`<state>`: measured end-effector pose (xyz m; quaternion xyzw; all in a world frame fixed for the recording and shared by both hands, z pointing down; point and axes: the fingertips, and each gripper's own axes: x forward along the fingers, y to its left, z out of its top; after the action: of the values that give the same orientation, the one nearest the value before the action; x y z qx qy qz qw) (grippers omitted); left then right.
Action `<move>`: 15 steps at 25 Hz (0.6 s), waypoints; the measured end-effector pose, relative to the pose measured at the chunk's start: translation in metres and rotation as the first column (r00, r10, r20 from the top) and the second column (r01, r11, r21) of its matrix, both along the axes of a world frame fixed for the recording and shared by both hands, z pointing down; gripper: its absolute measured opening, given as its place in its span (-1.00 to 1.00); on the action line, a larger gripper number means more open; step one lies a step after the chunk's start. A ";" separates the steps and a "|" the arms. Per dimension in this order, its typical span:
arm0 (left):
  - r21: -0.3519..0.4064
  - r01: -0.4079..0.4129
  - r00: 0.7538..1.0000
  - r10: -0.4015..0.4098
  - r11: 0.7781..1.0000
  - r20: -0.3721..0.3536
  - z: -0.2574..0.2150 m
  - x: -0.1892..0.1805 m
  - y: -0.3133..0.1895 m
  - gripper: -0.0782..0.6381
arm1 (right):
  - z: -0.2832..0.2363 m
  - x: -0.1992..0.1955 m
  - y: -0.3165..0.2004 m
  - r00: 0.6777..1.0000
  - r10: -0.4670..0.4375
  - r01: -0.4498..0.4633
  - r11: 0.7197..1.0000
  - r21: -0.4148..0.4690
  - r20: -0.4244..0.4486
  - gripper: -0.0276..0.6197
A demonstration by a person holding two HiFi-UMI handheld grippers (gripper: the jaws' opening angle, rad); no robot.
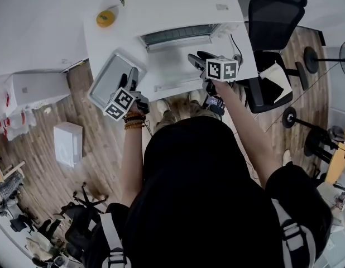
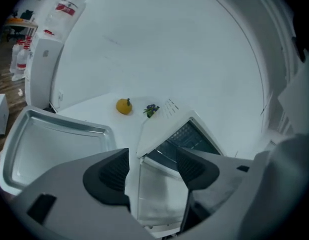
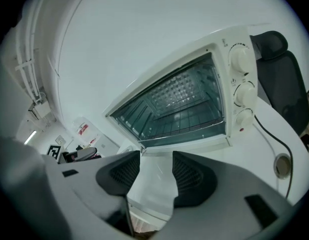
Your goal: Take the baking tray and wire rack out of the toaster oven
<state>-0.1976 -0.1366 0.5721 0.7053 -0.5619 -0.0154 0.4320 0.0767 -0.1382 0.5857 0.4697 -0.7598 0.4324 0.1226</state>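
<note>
The white toaster oven stands on the white table with its door folded down. Inside, the wire rack lies across the cavity. The silver baking tray rests on the table left of the oven, also seen as the tray in the head view. My left gripper is open and empty, between the tray and the oven door. My right gripper hangs open and empty over the lowered door, in front of the oven mouth. In the head view the left gripper and right gripper flank the door.
A yellow round object and a small green thing sit at the back of the table. The oven's cord runs off to the right. A black office chair stands right of the table; a white box is on the floor at left.
</note>
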 end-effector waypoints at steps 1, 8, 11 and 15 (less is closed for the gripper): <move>0.007 -0.016 1.000 0.016 1.000 -0.007 -0.004 0.011 -0.005 0.05 | -0.001 0.008 0.000 1.000 0.008 -0.008 1.000 0.008 -0.002 -0.25; 0.029 -0.097 0.989 0.100 0.995 -0.107 -0.016 0.072 -0.027 -0.06 | -0.008 0.049 0.001 0.995 0.099 -0.099 0.995 0.028 0.009 -0.40; 0.040 -0.093 0.981 0.098 0.995 -0.164 -0.016 0.087 -0.035 -0.28 | -0.006 0.058 -0.002 0.989 0.143 -0.144 0.989 0.022 0.047 -0.55; -0.007 -0.052 0.968 0.049 0.999 -0.245 0.000 0.102 -0.048 -0.33 | 0.003 0.067 -0.009 0.972 0.204 -0.204 0.979 -0.019 0.115 -0.61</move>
<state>-0.0955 -0.1843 0.5718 0.7093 -0.4862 -0.0875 0.5028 0.1435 -0.1475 0.5890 0.5188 -0.7120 0.4719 0.0345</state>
